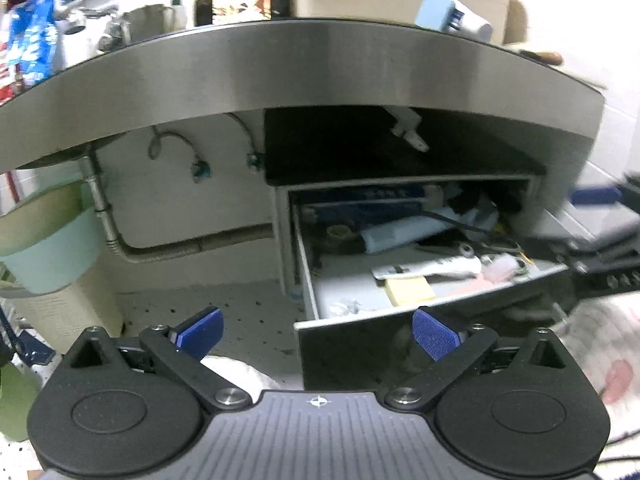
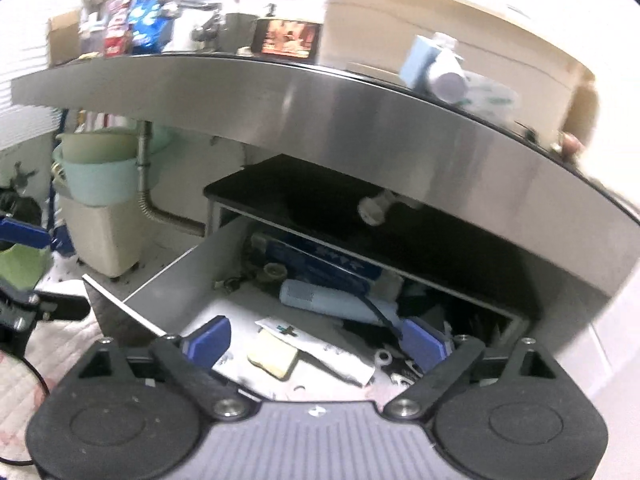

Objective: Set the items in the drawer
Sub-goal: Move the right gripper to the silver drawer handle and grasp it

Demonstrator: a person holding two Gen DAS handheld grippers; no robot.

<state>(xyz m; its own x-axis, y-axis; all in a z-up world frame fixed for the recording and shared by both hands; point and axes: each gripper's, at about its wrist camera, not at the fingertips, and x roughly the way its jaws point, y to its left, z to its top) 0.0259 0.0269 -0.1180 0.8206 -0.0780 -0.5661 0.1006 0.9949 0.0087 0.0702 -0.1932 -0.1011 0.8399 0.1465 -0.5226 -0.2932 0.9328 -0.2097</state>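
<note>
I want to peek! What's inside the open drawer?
The drawer holds a yellow sticky pad, a white paper strip, a pale blue tube, a dark blue box and small metal bits. Things at the back, under the black shelf, are hidden.

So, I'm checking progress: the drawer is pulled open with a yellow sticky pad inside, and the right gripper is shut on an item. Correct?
Not quite. The right gripper is open and empty, as the right wrist view shows. The drawer is indeed pulled open, with the yellow sticky pad inside.
</note>
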